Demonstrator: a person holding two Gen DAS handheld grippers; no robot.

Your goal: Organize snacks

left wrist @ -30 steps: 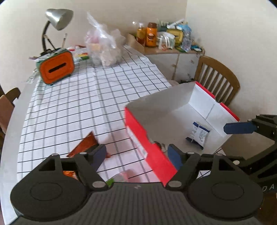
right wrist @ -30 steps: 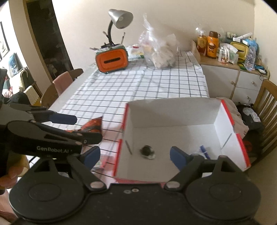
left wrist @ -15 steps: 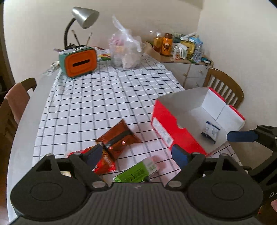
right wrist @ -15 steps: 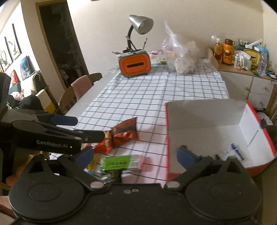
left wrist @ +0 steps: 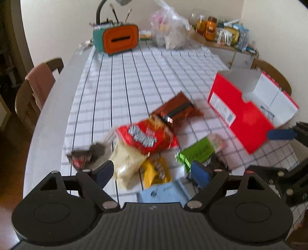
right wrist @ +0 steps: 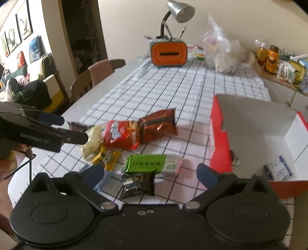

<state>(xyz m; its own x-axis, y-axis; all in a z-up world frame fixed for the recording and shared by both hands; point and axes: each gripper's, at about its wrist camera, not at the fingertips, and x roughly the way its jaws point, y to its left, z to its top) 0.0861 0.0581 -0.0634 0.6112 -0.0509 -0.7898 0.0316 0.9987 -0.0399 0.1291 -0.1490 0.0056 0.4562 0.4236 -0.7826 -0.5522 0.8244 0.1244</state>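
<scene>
Both tongs hover over the near end of the desk (right wrist: 173, 100), which is covered by a checked cloth, and both are released, their blue-tipped fingers spread wide with nothing between them. The left tongs (left wrist: 152, 172) hang above a heap of snacks: a red bag (left wrist: 148, 137) in the middle, a brown packet (left wrist: 178, 111) touching it at about one o'clock, a pale bag (left wrist: 128, 162) tucked under it at seven o'clock, a yellow packet (left wrist: 156, 172) just beside that, a green packet (left wrist: 196, 152) at four o'clock from the red bag, and a small dark wrapper (left wrist: 85, 155) off at nine o'clock. A light blue packet (left wrist: 163, 190) lies nearest the camera, blurred. From the right tongs (right wrist: 150, 173) a black packet (right wrist: 139, 183) shows between the spread fingers, touching the green packet's near edge. The red box (right wrist: 221, 142) stands open at three o'clock from the heap, near it but apart, with a small white-and-blue packet (right wrist: 279, 170) lying on its floor. At twelve o'clock, well apart at the far end, stand an orange holder (right wrist: 169, 52), a lamp (right wrist: 180, 11) and a clear plastic bag (right wrist: 219, 50).
</scene>
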